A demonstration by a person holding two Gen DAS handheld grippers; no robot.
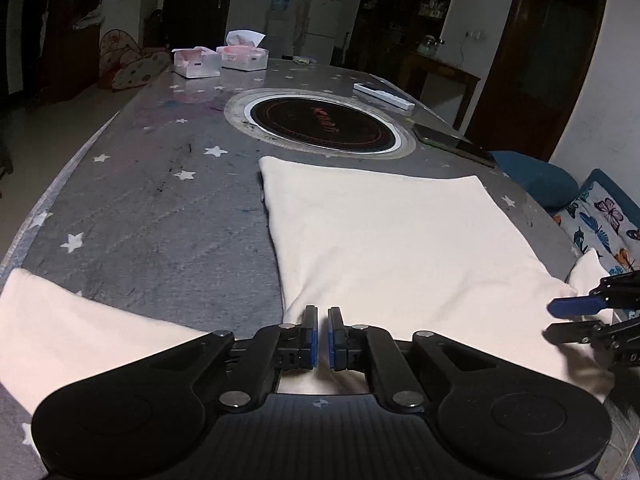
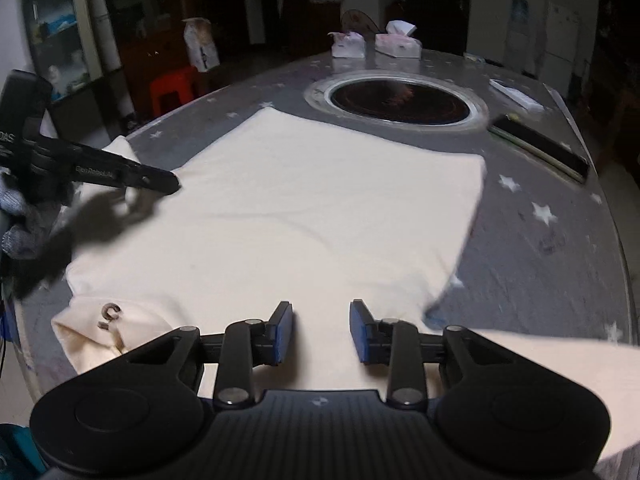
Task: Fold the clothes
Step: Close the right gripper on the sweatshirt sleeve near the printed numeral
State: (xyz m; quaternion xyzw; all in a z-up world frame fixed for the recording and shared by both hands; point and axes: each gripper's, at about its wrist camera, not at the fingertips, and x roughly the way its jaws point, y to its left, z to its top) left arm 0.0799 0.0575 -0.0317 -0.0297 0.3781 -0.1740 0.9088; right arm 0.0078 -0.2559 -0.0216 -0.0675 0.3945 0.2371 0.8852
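A cream garment [image 1: 392, 240] lies spread flat on the grey star-patterned table [image 1: 152, 208]; it also shows in the right wrist view [image 2: 320, 208]. One sleeve lies at the near left [image 1: 72, 328]. My left gripper [image 1: 323, 316] hovers over the garment's near edge, its pads nearly together with a thin gap and nothing visibly between them. My right gripper [image 2: 321, 312] is open above the garment's near edge; it also shows in the left wrist view [image 1: 560, 316]. The left gripper shows in the right wrist view [image 2: 172, 184], its fingertips over the garment's left side.
A round induction hob [image 1: 320, 124] is set into the table behind the garment. Two tissue boxes [image 1: 220, 60] stand at the far end. A phone [image 1: 452, 140] and a white strip [image 1: 382, 96] lie at the right. A butterfly cushion [image 1: 600, 220] sits off the right edge.
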